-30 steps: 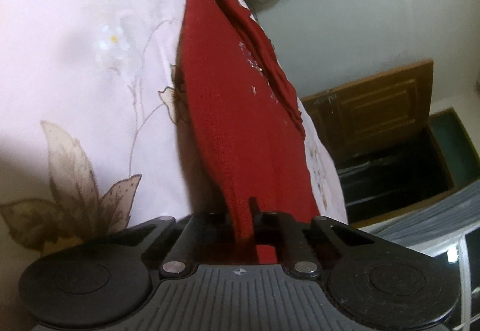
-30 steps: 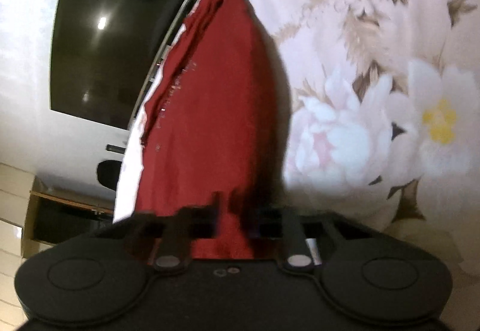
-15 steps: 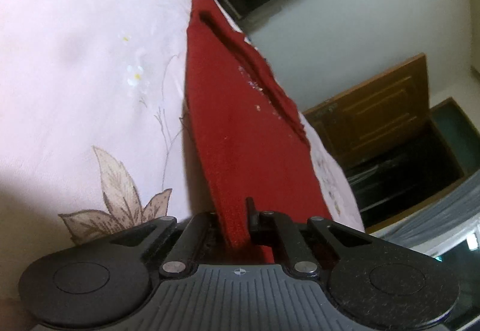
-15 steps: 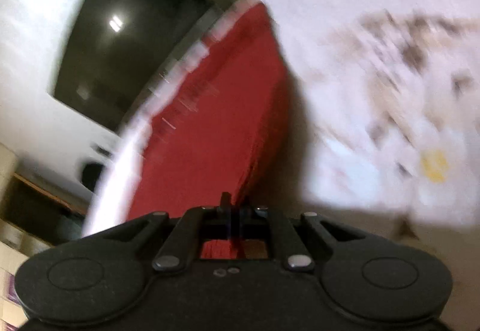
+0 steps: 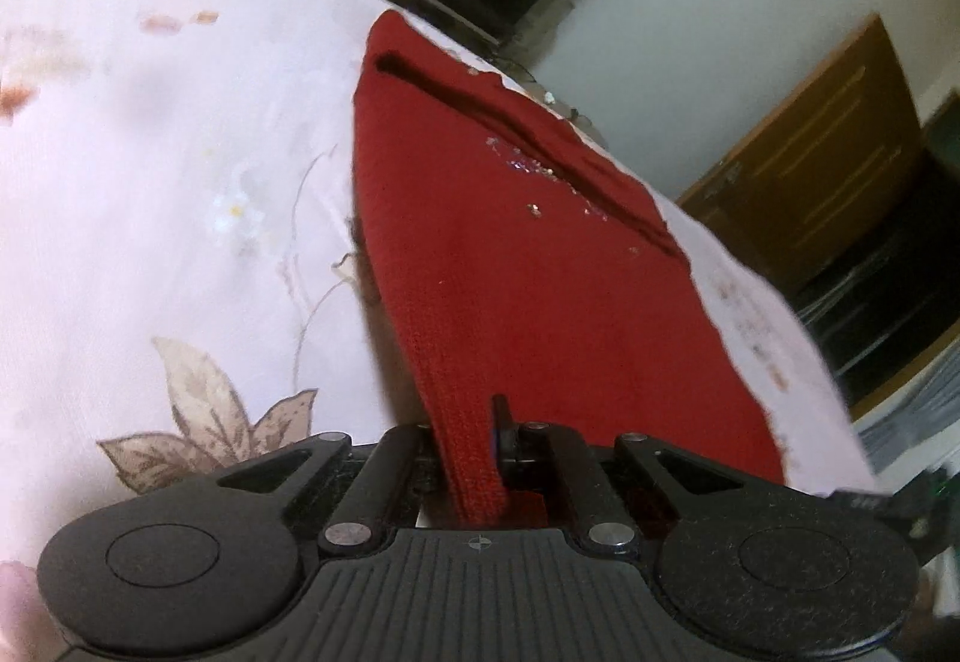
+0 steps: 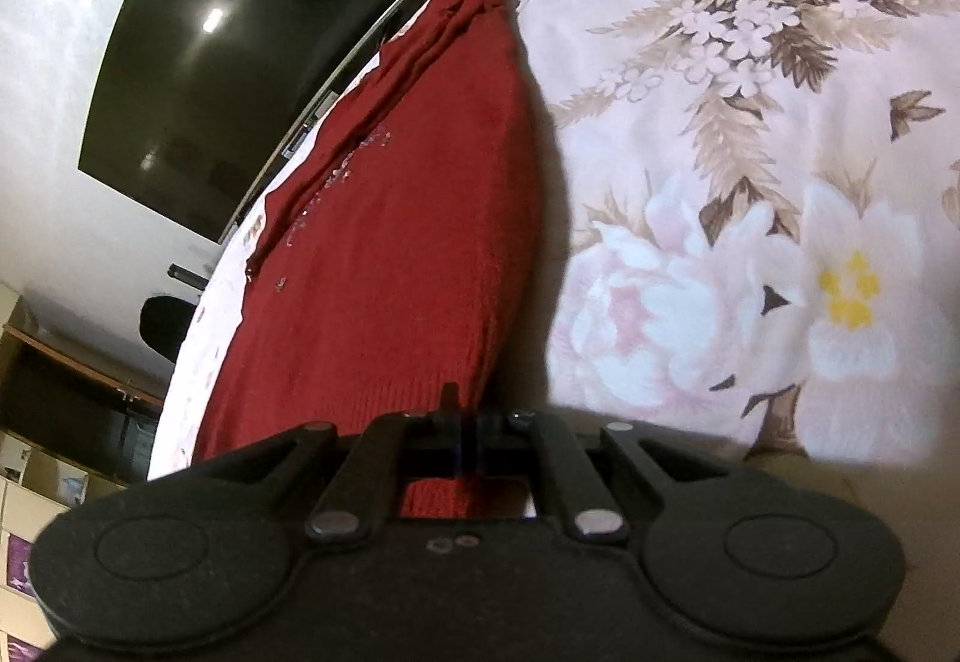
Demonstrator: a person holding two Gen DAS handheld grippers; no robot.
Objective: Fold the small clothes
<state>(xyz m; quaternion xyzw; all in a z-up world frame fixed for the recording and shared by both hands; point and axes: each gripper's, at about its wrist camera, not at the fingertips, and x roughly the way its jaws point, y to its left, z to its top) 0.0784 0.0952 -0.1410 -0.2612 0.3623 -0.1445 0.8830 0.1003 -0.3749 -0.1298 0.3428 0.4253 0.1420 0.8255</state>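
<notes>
A red knitted garment [image 5: 504, 242] with small sparkly beads lies stretched across a pale floral bedsheet [image 5: 150, 170]. My left gripper [image 5: 480, 440] is shut on its ribbed near corner, and the cloth rises from the sheet into the jaws. In the right wrist view the same red garment [image 6: 408, 218] runs away toward the bed's far edge. My right gripper [image 6: 462, 422] is shut on the other near corner. The pinched hem is partly hidden behind each gripper's body.
The floral sheet [image 6: 750, 182] spreads wide to the right of the garment. A dark television [image 6: 228, 56] hangs on the white wall beyond the bed. A wooden cabinet [image 5: 828, 140] and dark shelves stand off the bed's right side.
Both grippers have lifted and rolled with the garment's corners pinched. The left one rose more, so more of the sheet and the television edge now show.
</notes>
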